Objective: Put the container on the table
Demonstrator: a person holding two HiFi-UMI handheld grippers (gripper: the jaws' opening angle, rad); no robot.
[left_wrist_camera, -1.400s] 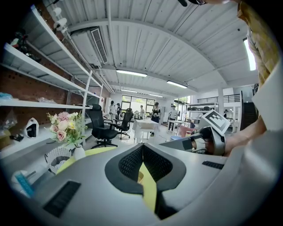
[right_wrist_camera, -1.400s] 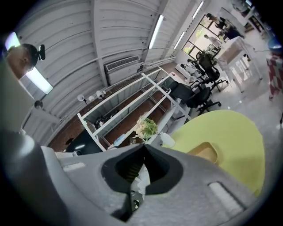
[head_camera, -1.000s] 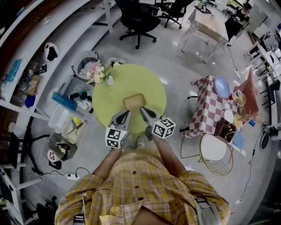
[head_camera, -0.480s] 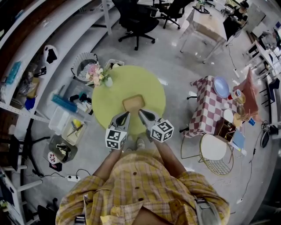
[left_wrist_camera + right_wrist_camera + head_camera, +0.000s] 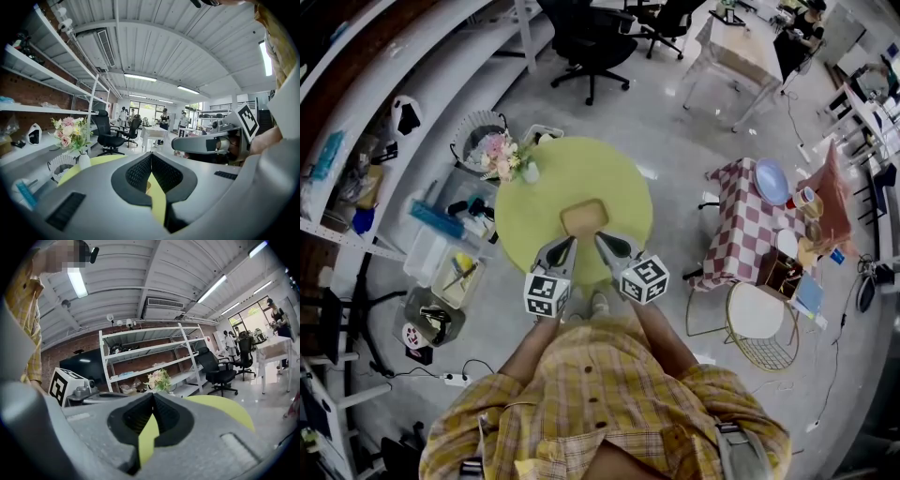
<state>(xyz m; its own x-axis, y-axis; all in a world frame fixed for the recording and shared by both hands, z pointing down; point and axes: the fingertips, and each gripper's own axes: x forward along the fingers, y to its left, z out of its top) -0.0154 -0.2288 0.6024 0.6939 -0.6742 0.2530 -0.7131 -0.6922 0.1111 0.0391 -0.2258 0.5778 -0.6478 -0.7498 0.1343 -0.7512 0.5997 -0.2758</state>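
The person stands at the lower edge of the round yellow-green table, with both forearms reaching up the frame from a yellow plaid shirt. The 2 grippers are held side by side over the table's near rim, and their noses angle in toward each other.

The left gripper sits just left of the frame's centre, with its marker cube below it. The right gripper sits just right of centre, and its cube is lower right. Each cube face shows a black-and-white square marker pattern, not letters.

In the left gripper view the 2 dark ribbed pads meet at their tips. Only a narrow gap lies behind them, where the yellow tabletop shows through, so this claw is closed on nothing. The right gripper view shows the same thing: pads together at the tips and nothing held.

The container, a shallow tan rectangular tray, rests open side up on the table. It is just above both gripper tips in the head view, near them but apart from them. Its long axis runs roughly left to right across the frame, tilted slightly.

A vase of pink and white flowers stands at the table's upper left edge.
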